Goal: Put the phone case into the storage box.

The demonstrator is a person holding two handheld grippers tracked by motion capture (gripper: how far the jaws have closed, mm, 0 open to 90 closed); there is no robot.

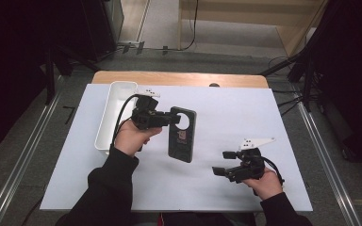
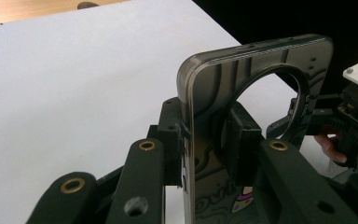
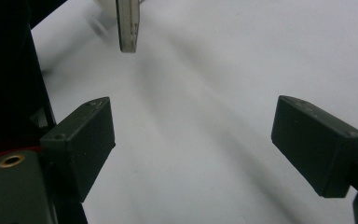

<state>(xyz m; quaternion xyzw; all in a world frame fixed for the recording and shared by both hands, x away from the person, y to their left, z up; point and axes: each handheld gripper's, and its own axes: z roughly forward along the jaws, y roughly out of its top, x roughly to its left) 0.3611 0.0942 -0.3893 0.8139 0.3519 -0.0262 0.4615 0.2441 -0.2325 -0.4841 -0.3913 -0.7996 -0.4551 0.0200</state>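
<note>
Near the desk's point(image 1: 264, 122) front right corner the right gripper point(image 1: 222, 163) hung idle, jaws wide apart over bare white surface. Farther in, left of centre, the left gripper point(image 1: 173, 118) was clamped on the top edge of the dark phone case point(image 1: 182, 134), apparently lifting it. Next would likely come carrying it to the white tray point(image 1: 104, 127) by the left edge. The left gripper view showed the case point(image 2: 223, 116) upright on edge; the high view did not.

Left gripper point(image 1: 173, 118) is sitting toward the far left of the tabletop, jaws pointing right and clamping tight. Right gripper point(image 1: 219, 162) is hovering near the front right corner, jaws spread wide, pointing left; both forearms are entering from the front edge.
</note>
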